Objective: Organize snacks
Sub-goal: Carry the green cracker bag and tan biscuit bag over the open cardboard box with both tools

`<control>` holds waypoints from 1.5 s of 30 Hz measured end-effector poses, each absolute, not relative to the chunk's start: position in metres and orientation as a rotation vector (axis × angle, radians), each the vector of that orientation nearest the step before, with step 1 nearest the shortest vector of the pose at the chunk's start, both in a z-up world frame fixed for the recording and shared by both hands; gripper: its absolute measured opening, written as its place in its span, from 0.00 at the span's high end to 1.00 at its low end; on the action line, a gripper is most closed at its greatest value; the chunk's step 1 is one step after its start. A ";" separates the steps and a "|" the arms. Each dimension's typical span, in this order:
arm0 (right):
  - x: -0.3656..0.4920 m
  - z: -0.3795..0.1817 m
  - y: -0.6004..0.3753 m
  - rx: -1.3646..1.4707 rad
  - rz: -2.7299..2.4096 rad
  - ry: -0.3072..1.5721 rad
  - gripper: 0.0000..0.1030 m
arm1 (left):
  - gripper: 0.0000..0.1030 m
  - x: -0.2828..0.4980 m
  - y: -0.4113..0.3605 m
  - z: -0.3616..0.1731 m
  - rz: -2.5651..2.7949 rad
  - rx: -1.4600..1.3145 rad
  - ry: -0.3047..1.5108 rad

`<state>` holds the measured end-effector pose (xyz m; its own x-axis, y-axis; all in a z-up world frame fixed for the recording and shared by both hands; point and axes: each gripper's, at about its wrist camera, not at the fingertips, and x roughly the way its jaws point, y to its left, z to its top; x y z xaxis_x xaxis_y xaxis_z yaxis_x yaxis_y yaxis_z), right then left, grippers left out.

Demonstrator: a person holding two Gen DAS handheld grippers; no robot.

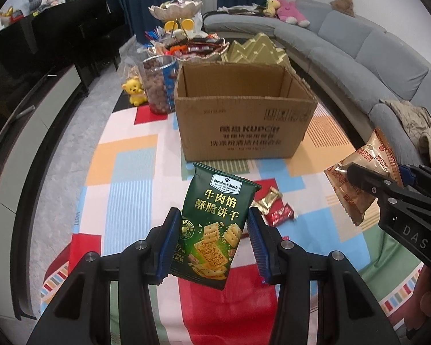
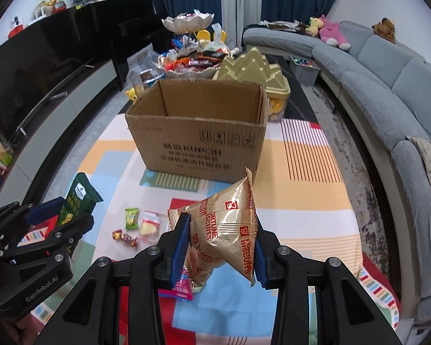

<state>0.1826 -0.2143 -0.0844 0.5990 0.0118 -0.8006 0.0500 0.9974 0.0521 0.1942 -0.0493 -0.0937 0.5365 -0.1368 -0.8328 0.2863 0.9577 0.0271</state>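
Note:
My left gripper point(image 1: 214, 240) is shut on a green Member's Mark cracker bag point(image 1: 215, 224) and holds it upright above the mat; the gripper and bag also show in the right wrist view point(image 2: 71, 204). My right gripper point(image 2: 219, 247) is shut on a gold Fortune Biscuits bag point(image 2: 224, 230), which also shows at the right in the left wrist view point(image 1: 359, 178). An open, empty-looking cardboard box point(image 1: 244, 120) stands ahead of both grippers point(image 2: 201, 143). Small loose snacks lie on the mat: gold and red packets point(image 1: 275, 207), a green candy point(image 2: 131, 218), a pale packet point(image 2: 148, 225) and a wrapped sweet point(image 2: 125, 237).
A colourful play mat point(image 1: 123, 178) covers the floor. Behind the box stand a jar of brown balls point(image 1: 158, 86), a yellow bear toy point(image 1: 135, 90), a gold tin point(image 2: 255, 69) and a tiered snack tray point(image 2: 188, 23). A grey sofa point(image 2: 388, 92) curves right; a dark TV cabinet point(image 2: 43, 66) runs left.

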 end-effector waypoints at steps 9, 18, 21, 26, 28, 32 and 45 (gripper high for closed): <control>0.194 -0.060 -0.214 0.069 -0.017 0.868 0.61 | 0.55 0.205 -0.052 -0.071 -0.235 0.150 0.926; 0.207 -0.045 -0.216 0.067 -0.020 0.826 0.61 | 0.55 0.224 -0.055 -0.052 -0.222 0.134 0.879; 0.214 -0.040 -0.217 0.061 -0.021 0.808 0.61 | 0.55 0.233 -0.057 -0.046 -0.220 0.130 0.867; 0.226 -0.031 -0.218 0.057 -0.027 0.777 0.61 | 0.55 0.249 -0.059 -0.038 -0.213 0.129 0.843; 0.232 -0.026 -0.219 0.057 -0.029 0.766 0.61 | 0.55 0.255 -0.060 -0.036 -0.212 0.128 0.835; 0.242 -0.019 -0.219 0.051 -0.034 0.743 0.61 | 0.55 0.269 -0.062 -0.029 -0.207 0.127 0.814; 0.275 -0.010 -0.228 0.054 -0.058 0.709 0.61 | 0.55 0.306 -0.077 -0.022 -0.204 0.130 0.779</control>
